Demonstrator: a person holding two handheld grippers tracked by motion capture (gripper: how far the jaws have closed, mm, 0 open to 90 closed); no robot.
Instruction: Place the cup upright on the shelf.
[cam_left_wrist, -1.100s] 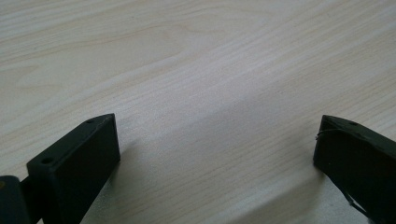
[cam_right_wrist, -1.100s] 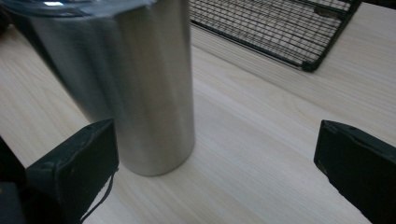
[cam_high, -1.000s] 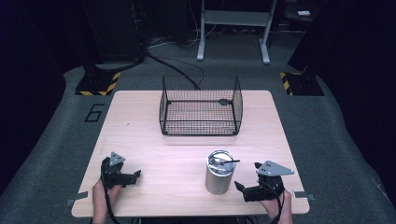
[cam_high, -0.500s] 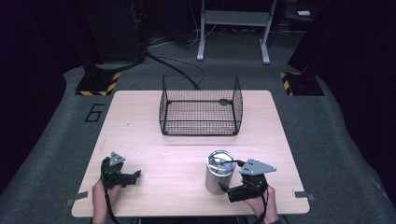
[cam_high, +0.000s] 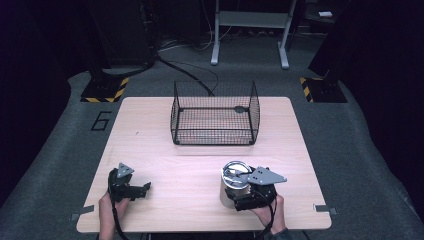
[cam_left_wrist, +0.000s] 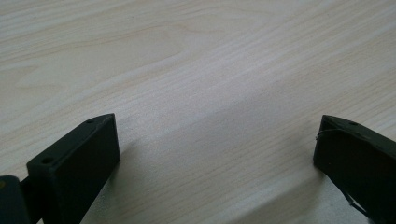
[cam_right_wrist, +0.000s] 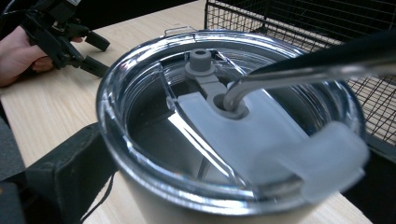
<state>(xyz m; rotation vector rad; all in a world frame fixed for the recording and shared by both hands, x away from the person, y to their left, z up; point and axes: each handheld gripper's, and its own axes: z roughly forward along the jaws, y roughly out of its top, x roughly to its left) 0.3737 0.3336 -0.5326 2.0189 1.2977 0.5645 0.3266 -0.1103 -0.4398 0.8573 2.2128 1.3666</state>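
A steel tumbler (cam_high: 231, 184) with a clear lid (cam_right_wrist: 154, 121) and a bent metal straw (cam_right_wrist: 303, 70) stands upright at the table's front right. My right gripper (cam_high: 239, 196) is open, its jaws straddling the tumbler's wall just below the lid; one black finger (cam_right_wrist: 65, 177) lies close against the cup's left side. At the front left my left gripper (cam_high: 144, 189) rests low over bare wood, open, nothing between its fingers (cam_left_wrist: 79, 163). Farther off in the right gripper view, the left gripper (cam_right_wrist: 91, 53) shows in a hand (cam_right_wrist: 18, 51).
A black wire basket (cam_high: 215, 117) stands at the back middle of the wooden table (cam_high: 165, 155), and its mesh (cam_right_wrist: 299, 18) rises just behind the tumbler. Dark floor, cables and stand legs surround the table.
My right gripper has moved left from the table's front right corner to the tumbler and now has its jaws around it. The left gripper has stayed put.
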